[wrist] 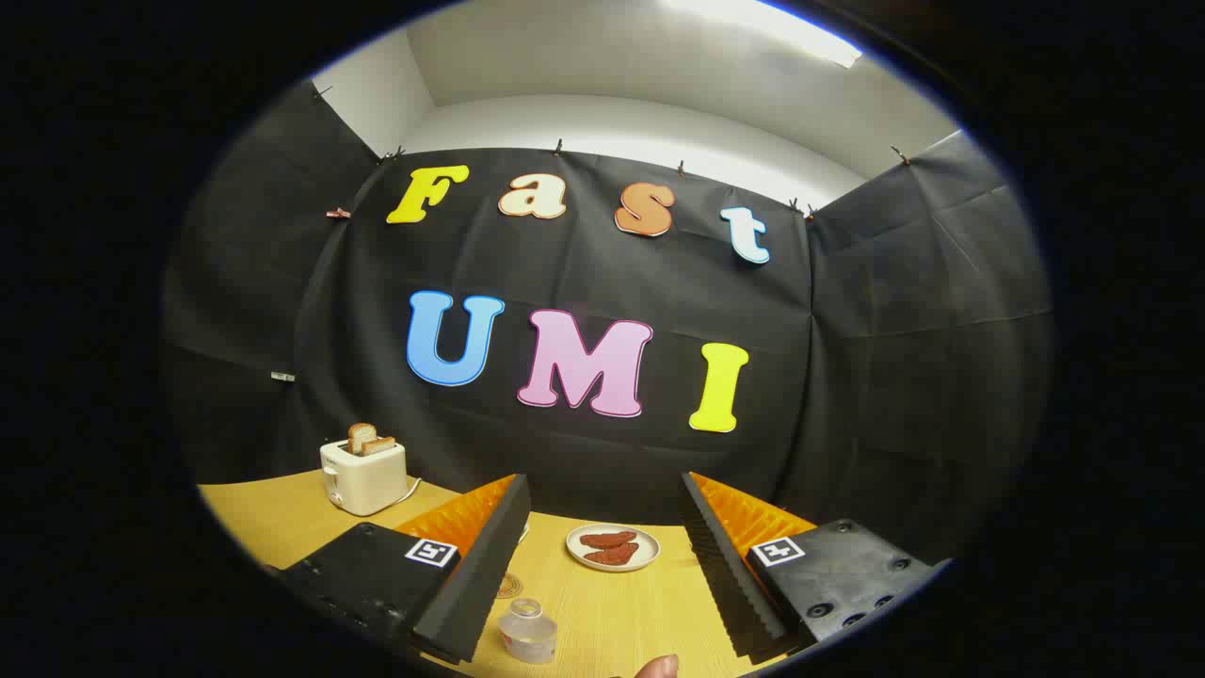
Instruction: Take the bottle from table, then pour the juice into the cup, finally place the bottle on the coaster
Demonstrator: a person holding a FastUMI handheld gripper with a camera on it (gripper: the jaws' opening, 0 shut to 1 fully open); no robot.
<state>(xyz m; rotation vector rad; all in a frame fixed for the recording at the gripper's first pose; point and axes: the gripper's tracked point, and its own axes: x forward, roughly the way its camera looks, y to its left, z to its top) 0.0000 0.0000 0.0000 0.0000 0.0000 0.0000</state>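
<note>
Looking forward along the hand-held gripper [602, 556], an onlooker sees its two fingers spread wide over a yellow wooden table [282, 527], with nothing held between them.

Between the fingers, close to the left one and low in the gap, stands a small clear bottle [527, 633], seen from above with its cap toward the camera. Just beyond it, touching the edge of the left finger in the picture, lies a small round coaster [508, 586], partly hidden. Farther ahead, between the fingertips, sits a white plate [613, 547] carrying two reddish-brown pieces of food. Well off to the left, beyond the left finger, a cream toaster [363, 476] holds slices of toast. A fingertip of the person [657, 667] peeks in at the near edge, just right of the bottle. No cup can be picked out here.

The task appears to be at its start: the bottle is not yet grasped. The risk, as a judgement, is that the bottle sits off-centre, nearer the left finger. Closing from this position could push it sideways or tip it over, since it looks light and narrow. Centring the gap around it first would help.
</note>
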